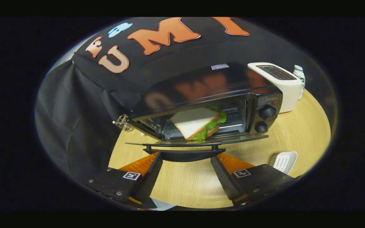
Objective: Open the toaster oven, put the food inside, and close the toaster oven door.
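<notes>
The black toaster oven [201, 91] stands on the round wooden table [296, 133] with its glass door [249, 138] dropped flat. The door's handle [184, 146] faces me. A sandwich [195, 122] of white bread with green lettuce lies tilted in the oven's mouth, its near corner over the door's hinge edge. My gripper [185, 158] is open wide. Its fingertips [157, 155] reach up to the two ends of the handle from just below, and nothing is pressed between them.
A white slot toaster [280, 84] stands right of the oven, with a bottle [299, 77] behind it. A white slotted spatula [284, 161] lies on the table near my right finger. A small metal object [123, 122] sits by the oven's left corner.
</notes>
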Available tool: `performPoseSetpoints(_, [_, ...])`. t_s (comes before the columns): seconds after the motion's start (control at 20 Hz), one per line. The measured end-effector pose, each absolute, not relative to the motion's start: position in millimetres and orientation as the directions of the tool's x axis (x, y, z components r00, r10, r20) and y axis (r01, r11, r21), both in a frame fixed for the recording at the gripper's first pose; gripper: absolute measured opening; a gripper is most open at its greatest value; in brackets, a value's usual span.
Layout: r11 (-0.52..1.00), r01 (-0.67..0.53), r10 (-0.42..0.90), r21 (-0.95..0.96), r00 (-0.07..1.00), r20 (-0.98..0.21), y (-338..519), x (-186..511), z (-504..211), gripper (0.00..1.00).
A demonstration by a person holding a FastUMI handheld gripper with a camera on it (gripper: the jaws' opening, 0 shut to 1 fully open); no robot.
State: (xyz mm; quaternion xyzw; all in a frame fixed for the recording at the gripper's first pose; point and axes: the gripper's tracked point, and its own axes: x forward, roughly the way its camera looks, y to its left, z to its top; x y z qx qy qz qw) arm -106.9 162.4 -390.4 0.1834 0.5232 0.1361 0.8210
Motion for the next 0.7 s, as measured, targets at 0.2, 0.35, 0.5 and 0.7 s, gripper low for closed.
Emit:
performPoseSetpoints(0.2, [0.902,-0.039,0.4,0.429,0.446,-0.801,162.1,-83.6,-382.6,0.9])
performPoseSetpoints(0.35, [0.892,-0.074,0.419,0.446,0.509,-0.752,165.0,-67.6,-356.9,0.9])
performPoseSetpoints(0.5, [0.887,-0.128,0.426,0.445,0.602,-0.676,159.2,-50.0,-314.3,0.9])
performPoseSetpoints(0.7, [0.89,-0.197,0.411,0.412,0.739,-0.534,139.3,-27.7,-240.1,0.9])
